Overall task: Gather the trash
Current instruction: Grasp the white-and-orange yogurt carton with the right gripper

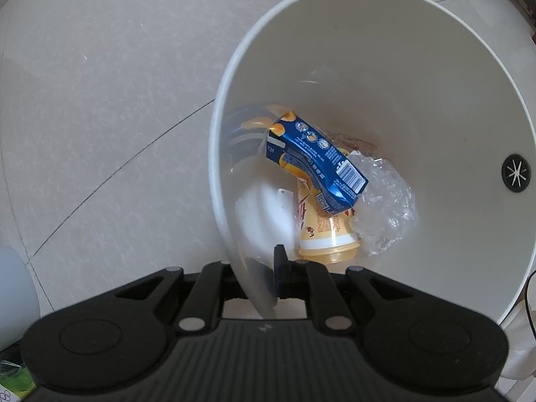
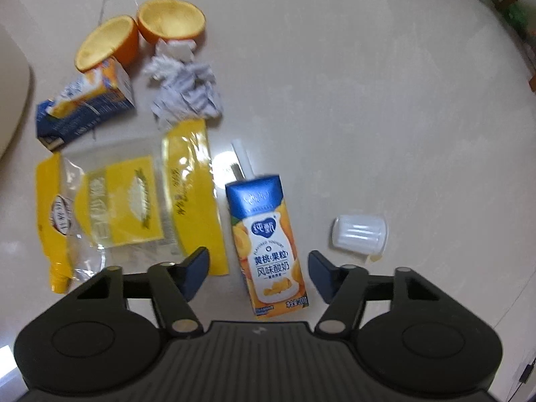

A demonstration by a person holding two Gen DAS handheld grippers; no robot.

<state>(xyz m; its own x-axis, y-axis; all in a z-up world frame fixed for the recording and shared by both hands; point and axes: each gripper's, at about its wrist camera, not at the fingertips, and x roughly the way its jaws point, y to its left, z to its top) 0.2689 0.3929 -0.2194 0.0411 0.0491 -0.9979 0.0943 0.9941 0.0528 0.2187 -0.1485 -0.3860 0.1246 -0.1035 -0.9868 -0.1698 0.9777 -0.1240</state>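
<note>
Evidently the left tongs are clamped on the bin rim at 6 o'clock to steady it, while the right tongs stand apart, straddling the yogurt carton lying on the floor, presumably for pickup.

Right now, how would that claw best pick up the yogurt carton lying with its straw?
Probably straight from above, pinching the long narrow sides at mid-body: the yogurt carton lies flat, lengthwise between the right gripper fingers, clear of its straw.
</note>
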